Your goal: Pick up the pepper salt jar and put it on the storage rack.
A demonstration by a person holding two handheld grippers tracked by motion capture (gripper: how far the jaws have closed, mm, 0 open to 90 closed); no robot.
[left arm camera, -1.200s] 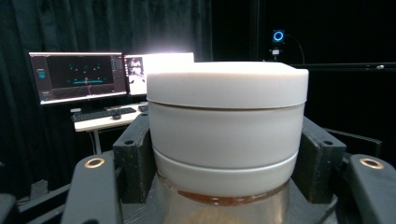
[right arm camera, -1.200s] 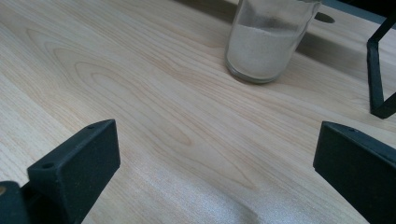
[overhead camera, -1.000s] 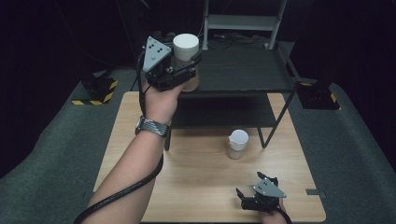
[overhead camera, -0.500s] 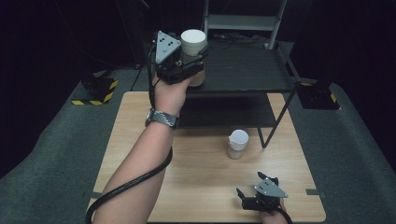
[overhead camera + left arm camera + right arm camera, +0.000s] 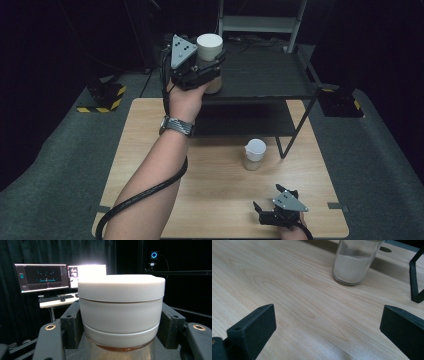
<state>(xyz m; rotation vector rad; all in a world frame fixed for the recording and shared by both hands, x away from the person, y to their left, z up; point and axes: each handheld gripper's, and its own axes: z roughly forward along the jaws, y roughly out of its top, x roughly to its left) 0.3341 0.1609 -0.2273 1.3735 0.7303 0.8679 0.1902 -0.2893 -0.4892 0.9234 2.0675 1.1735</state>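
Here a clear glass jar with a wide white screw lid (image 5: 210, 55) is held aloft by the left gripper (image 5: 207, 67), above the front edge of the top shelf of a black metal rack (image 5: 270, 75) that stands at the far side of the light wooden table (image 5: 150, 145). In the left gripper view the black fingers (image 5: 72, 325) are seen pressed against the jar (image 5: 121, 315) on both sides, just below the lid, so the jar is firmly clamped. A brownish fill can be made out under the lid's rim; how full the jar is cannot be told.

The jar is judged to be rigid, smooth and breakable, and fairly weighty if filled. A grip on the glass body just under the lid, as taken now, is thought sound, since the lid's overhang would stop any downward slip. Setting it down gently and upright is advised.

The right gripper (image 5: 280, 210) is rested near the table's near edge with its fingers (image 5: 252, 330) spread wide and nothing between them. A second, smaller glass jar of pale powder (image 5: 354, 262) stands ahead of it on the table, beside a rack leg.
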